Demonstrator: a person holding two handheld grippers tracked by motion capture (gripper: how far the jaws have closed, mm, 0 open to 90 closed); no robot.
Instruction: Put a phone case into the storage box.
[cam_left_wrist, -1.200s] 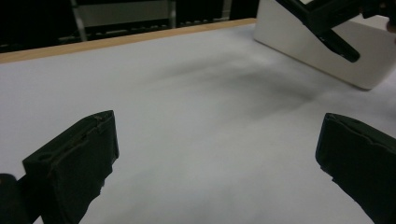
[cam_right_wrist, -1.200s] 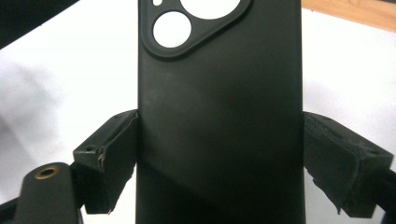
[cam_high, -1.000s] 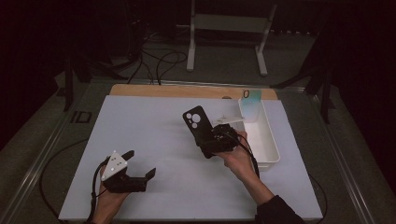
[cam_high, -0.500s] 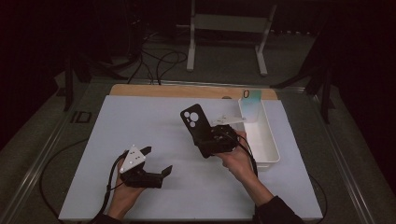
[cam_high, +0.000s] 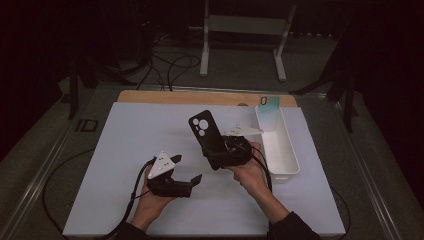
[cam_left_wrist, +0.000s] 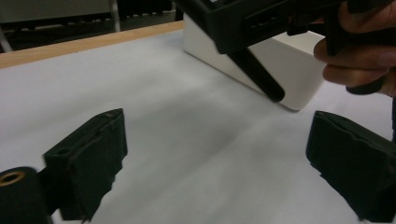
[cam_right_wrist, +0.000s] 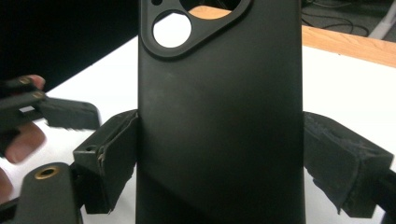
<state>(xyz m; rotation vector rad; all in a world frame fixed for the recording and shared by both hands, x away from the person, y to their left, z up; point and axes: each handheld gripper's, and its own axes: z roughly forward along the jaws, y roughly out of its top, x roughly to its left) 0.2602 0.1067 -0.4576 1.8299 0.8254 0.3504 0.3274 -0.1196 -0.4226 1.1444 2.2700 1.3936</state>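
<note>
Phone case (cam_right_wrist: 219, 116): I hold it upright above the white table (cam_high: 125, 150), left of the white bin (cam_high: 280, 150); looks light, bendy and slick, best pinched across its long edges.
Right gripper (cam_high: 227, 152): clamped on the case's sides.
Left gripper (cam_high: 187, 182): jaws wide, empty, just been narrowing slightly.
Change: my left hand has slid right toward the case.

A black phone case (cam_high: 205, 133) with 3 round camera holes stands tilted upright, clamped by its long edges between the right gripper's (cam_high: 226, 152) jaws.
</note>
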